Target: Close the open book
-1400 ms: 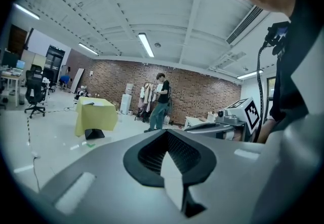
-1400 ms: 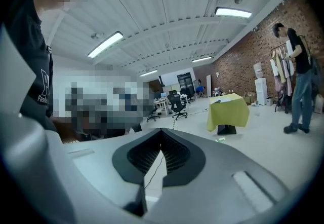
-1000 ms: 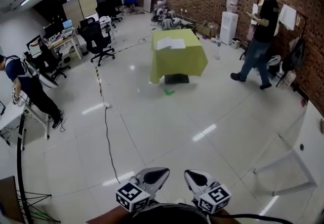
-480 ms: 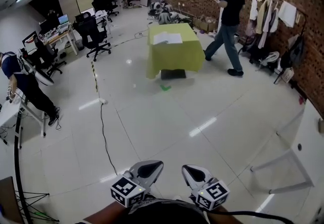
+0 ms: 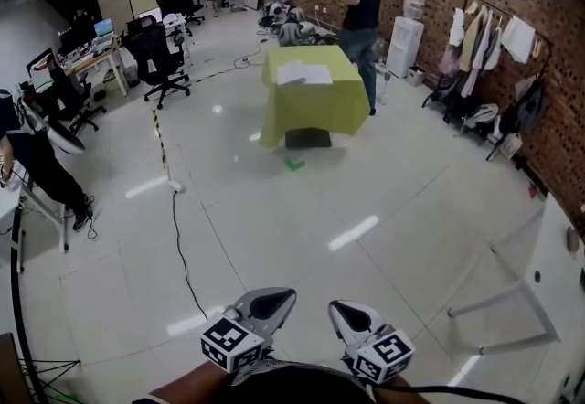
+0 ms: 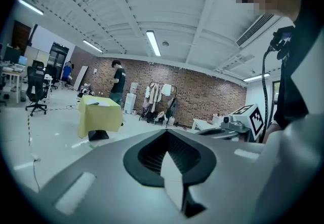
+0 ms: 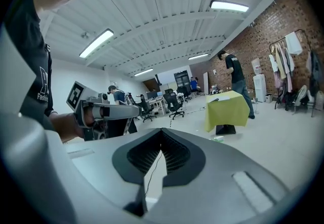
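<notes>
While the table [image 5: 316, 110] stands far off at twelve o'clock, the open book [image 5: 306, 74] lies on it, spread nine-to-three. Neither hand looks nearer: left gripper [image 5: 274, 302] and right gripper [image 5: 345, 311] are closed, empty.

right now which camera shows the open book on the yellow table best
The head view: it looks down on the open book, so both pale pages show on the yellow table. The left and right gripper views catch it far off and nearly edge-on, a thin pale sliver on the tabletop.
</notes>
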A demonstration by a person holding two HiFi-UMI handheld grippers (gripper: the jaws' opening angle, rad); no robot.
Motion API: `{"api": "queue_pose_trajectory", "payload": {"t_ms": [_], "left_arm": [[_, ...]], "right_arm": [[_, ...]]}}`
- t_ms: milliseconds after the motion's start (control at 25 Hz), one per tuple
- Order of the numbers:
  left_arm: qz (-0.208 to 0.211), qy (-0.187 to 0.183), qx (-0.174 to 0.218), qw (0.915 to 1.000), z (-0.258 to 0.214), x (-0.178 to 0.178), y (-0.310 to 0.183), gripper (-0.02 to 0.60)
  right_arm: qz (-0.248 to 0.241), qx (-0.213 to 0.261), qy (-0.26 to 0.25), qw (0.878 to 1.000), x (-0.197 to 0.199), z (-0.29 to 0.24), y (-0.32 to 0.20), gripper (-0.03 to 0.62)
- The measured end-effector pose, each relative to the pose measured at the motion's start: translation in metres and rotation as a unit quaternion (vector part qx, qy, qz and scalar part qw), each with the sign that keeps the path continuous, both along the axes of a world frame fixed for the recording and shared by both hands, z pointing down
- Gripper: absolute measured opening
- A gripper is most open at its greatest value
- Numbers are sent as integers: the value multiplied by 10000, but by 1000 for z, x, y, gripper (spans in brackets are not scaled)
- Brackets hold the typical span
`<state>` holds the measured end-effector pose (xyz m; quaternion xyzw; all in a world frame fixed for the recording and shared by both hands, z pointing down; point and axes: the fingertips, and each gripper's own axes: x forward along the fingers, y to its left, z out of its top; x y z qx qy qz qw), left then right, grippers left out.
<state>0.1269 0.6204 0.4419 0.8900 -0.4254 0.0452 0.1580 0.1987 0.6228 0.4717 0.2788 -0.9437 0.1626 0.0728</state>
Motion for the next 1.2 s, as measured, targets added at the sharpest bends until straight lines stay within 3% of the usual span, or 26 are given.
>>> {"api": "queue_pose_trajectory", "payload": {"t_ms": [440,760,920,1200], "left_arm": [[-25,227,8,9997,0,-134,-43,7],[133,250,-16,9996,6,-203,-60,8],[168,321,-78,9993,15,-219,-66,8],[318,427,-97,9985,16,-214,-74,7]], "right_arm": [[-59,49,252,9997,-135,-9,-37,8],[14,3,391,9992,-203,-4,-46,8],[-68,-11,542,9985,-222,1,-45,8],[65,-13,612,9981,-219,-1,-50,8]]}}
